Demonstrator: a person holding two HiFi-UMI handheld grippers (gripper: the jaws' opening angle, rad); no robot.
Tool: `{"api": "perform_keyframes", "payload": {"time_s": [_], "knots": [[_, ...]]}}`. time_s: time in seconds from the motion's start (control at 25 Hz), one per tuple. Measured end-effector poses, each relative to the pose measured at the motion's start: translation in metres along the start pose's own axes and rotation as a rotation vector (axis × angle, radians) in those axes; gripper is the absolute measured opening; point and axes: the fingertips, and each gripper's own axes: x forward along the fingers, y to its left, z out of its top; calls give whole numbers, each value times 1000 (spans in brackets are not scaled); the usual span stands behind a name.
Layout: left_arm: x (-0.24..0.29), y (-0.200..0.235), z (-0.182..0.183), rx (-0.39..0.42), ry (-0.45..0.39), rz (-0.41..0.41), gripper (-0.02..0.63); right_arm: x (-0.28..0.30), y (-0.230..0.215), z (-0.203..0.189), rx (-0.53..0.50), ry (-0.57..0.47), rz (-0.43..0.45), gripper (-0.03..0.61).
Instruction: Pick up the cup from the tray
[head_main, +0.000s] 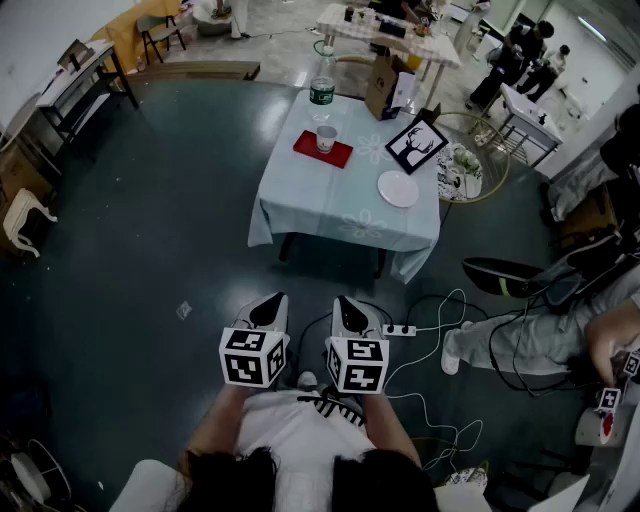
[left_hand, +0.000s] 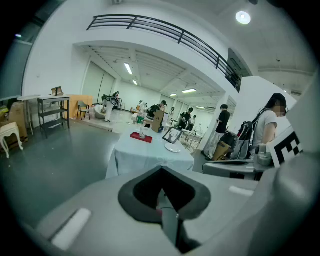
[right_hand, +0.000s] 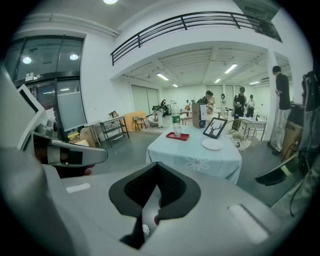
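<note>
Grey-white plastic fills the nearest part of both gripper views: the left claw (head_main: 272, 304) and the right claw (head_main: 343, 304) are held side by side close in front of the person's body, each tilted somewhat downward, each with its jaws pressed together and nothing between them. Below them is only dark floor (head_main: 150, 230), with a white power strip (head_main: 398, 329) and its cables just to the right. Well beyond the claws stands a table (head_main: 330, 200) under a pale blue cloth. A white plate (head_main: 398, 188) lies toward its right edge, and a framed deer picture (head_main: 417, 145) leans just behind the plate. The red tray (head_main: 340, 155) sits near the table's far-left corner, and the cup (head_main: 326, 138) stands upright on it, with a green-labelled bottle (head_main: 321, 86) just behind at the far edge. The task looks barely started, at the approach step: the cup is well apart from both claws, ahead of them across open floor and most of the tabletop. The next move probably calls for walking up to the table, spreading the jaws of one claw, and bringing them round the cup's sides without knocking the bottle behind it.
</note>
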Motion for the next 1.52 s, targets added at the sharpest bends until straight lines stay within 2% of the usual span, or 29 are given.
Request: {"api": "perform_keyframes", "payload": {"time_s": [0.28, 0.72, 0.96, 1.28, 1.44, 1.52], "knots": [[-2, 7, 1, 13, -5, 33, 0, 2, 3, 2, -5, 3, 2, 25], [9, 11, 1, 1, 4, 16, 0, 11, -2, 5, -11, 1, -21, 25], [17, 20, 2, 8, 26, -3, 0, 20, -3, 10, 29, -12, -47, 26], [31, 44, 19, 25, 40, -38, 0, 41, -8, 23, 133, -40, -107, 26], [41, 59, 24, 23, 70, -68, 0, 54, -3, 31, 157, -29, -109, 30], [45, 65, 25, 11, 92, -77, 0, 57, 2, 35, 156, -20, -99, 52]]}}
